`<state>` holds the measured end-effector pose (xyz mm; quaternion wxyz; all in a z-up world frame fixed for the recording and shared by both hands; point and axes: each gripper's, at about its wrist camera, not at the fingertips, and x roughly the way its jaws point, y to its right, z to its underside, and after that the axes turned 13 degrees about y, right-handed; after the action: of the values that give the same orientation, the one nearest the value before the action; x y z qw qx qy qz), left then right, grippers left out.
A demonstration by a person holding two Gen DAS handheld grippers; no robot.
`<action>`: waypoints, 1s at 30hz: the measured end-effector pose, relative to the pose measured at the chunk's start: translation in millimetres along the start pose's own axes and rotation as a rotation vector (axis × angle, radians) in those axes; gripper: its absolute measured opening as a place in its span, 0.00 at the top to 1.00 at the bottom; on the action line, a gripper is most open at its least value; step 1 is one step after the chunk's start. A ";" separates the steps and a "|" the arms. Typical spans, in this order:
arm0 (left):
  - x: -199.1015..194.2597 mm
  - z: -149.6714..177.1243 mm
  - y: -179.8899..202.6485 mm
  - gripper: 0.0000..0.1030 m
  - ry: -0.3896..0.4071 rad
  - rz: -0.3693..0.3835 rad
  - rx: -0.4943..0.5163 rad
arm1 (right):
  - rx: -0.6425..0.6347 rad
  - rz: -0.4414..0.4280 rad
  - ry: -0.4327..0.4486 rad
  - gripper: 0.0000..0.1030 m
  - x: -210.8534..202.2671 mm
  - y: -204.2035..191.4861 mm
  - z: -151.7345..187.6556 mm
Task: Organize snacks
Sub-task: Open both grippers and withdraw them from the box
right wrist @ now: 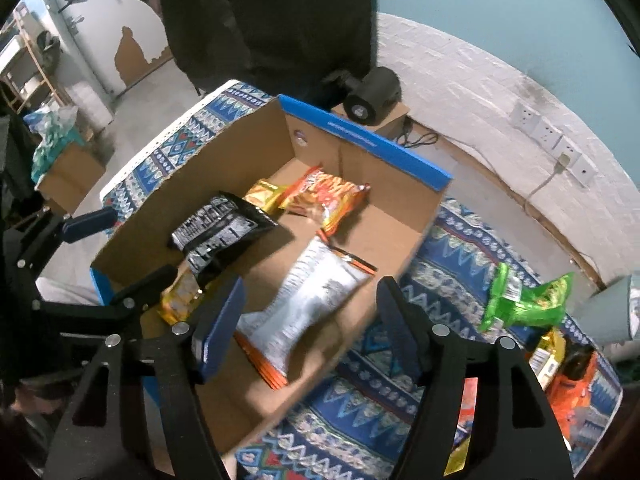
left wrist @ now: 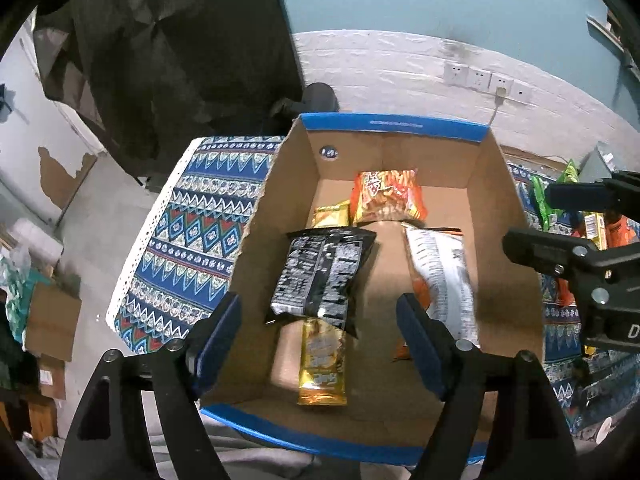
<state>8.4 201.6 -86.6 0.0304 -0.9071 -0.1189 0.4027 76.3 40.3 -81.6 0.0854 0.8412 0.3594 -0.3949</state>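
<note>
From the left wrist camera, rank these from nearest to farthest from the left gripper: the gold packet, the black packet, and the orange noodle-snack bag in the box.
1. Gold packet, lying between the open fingers of the left gripper, at the box's near end.
2. Black packet, mid-box, overlapping the gold one's top.
3. Orange noodle-snack bag, by the far wall of the cardboard box.

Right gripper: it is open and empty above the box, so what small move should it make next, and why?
Probably swing the right gripper to its right, toward the green bag on the patterned cloth. Its jaws are open with nothing between them, the silver bag already lies inside the box, and the green bag lies outside it.
</note>
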 end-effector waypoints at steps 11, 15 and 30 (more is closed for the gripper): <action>-11.5 -11.2 36.4 0.22 0.021 0.040 0.040 | 0.028 0.061 0.014 0.27 -32.0 41.6 20.7; -13.5 -14.9 51.1 0.22 0.018 0.066 0.048 | 0.036 0.087 0.023 0.26 -46.0 56.2 28.7; -27.2 -26.1 116.0 0.22 0.036 0.122 0.142 | 0.082 0.163 0.026 0.25 -89.5 109.9 66.8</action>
<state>32.3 83.7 -66.8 0.0722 -0.9153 -0.0338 0.3947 71.4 -116.3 -77.0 0.0780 0.8756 0.2741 -0.3900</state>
